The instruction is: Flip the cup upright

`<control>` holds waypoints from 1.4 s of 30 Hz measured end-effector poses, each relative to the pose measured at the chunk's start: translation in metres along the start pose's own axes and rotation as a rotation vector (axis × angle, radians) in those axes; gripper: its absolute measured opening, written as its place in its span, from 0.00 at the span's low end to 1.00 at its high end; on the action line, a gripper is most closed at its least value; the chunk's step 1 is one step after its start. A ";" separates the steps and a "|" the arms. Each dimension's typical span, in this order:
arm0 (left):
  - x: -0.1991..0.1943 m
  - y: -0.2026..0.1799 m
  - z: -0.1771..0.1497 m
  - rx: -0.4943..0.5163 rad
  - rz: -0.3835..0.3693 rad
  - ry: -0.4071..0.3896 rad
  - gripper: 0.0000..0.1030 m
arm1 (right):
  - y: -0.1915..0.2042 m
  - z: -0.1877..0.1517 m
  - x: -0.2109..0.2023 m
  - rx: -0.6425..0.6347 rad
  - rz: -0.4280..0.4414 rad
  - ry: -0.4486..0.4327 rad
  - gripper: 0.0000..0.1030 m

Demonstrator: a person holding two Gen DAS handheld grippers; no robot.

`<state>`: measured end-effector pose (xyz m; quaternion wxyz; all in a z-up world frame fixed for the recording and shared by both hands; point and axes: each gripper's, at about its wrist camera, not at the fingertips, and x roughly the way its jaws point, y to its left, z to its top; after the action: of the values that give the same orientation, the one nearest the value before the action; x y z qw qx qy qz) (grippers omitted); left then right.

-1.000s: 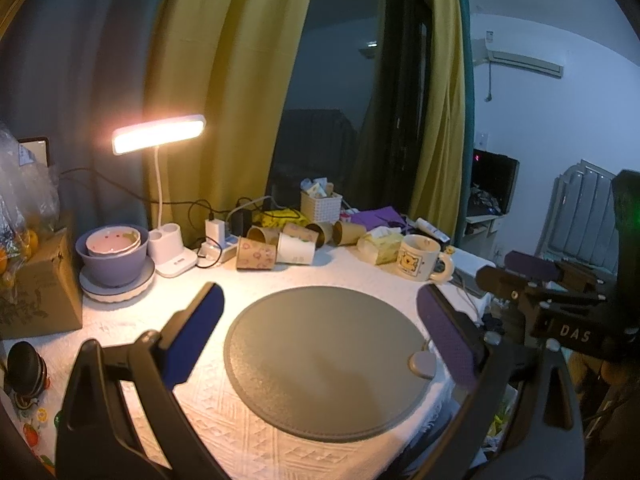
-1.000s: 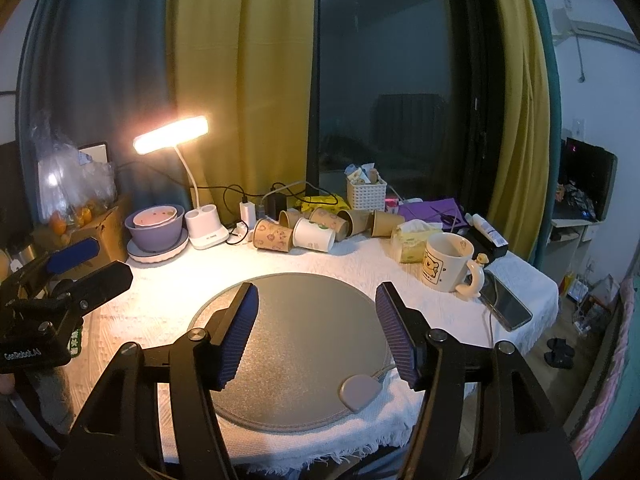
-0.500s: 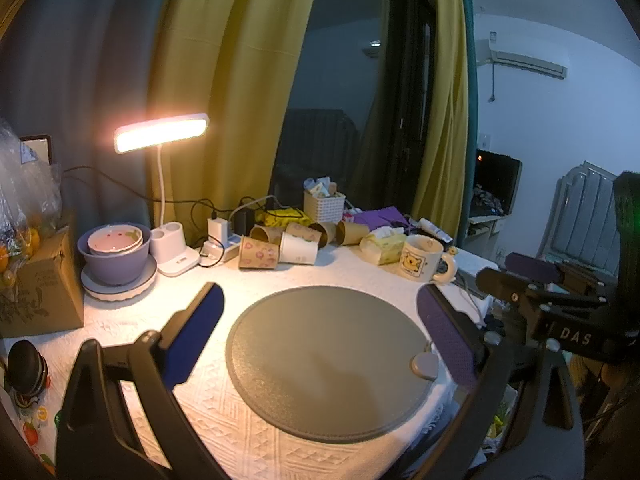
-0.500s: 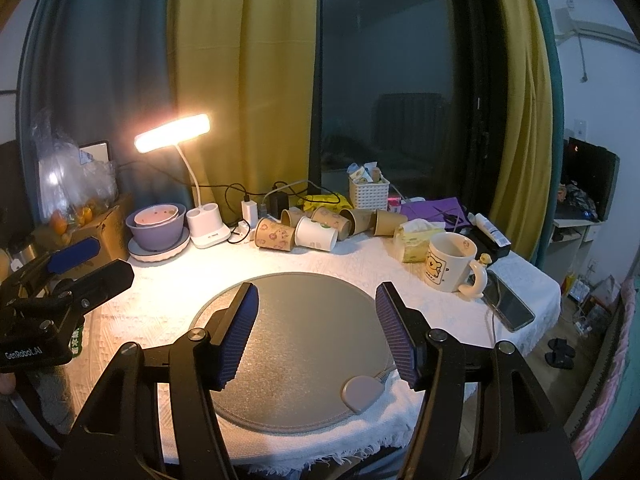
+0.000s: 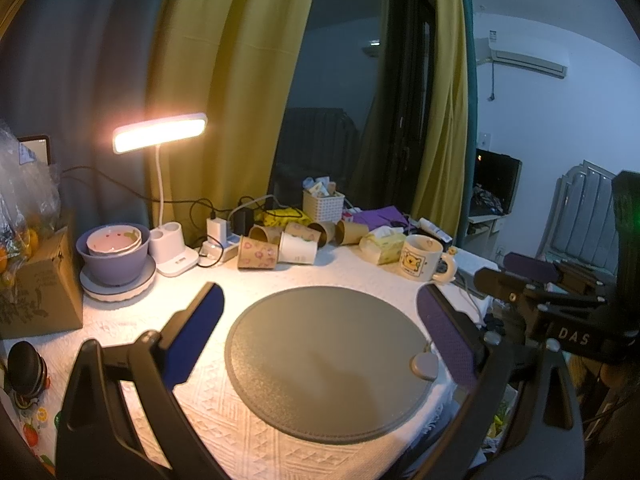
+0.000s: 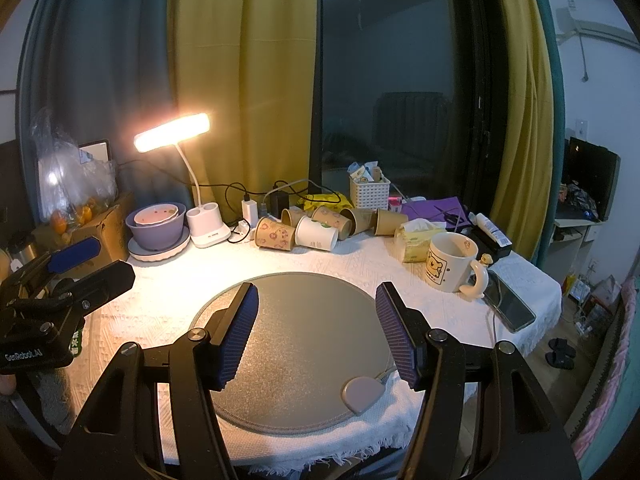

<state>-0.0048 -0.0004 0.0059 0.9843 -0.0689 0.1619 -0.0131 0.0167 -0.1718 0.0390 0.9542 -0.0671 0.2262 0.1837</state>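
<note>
Both grippers, left [image 5: 320, 334] and right [image 6: 317, 334], hang with jaws spread wide and empty above the round grey mat [image 6: 296, 344]. The paper cups [image 6: 308, 226] lie on their sides at the table's far edge, between the lamp [image 6: 200, 216] and the tissue pack [image 6: 416, 236]. A mug [image 6: 450, 262] stands upright near the tissues.

hidden and cut off

rear paper cups [image 6: 362, 216] sit partly behind the front ones; print on them too small to read; left gripper's [image 5: 320, 332] body runs off the bottom edge.
</note>
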 end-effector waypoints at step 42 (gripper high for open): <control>0.168 0.046 0.030 -0.105 0.149 0.155 0.95 | -0.031 0.049 0.159 -0.038 0.097 0.129 0.62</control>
<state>0.1644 0.0408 -0.0256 0.9621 -0.1068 0.2427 0.0632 0.1806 -0.1394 0.0111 0.9262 -0.0860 0.2866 0.2293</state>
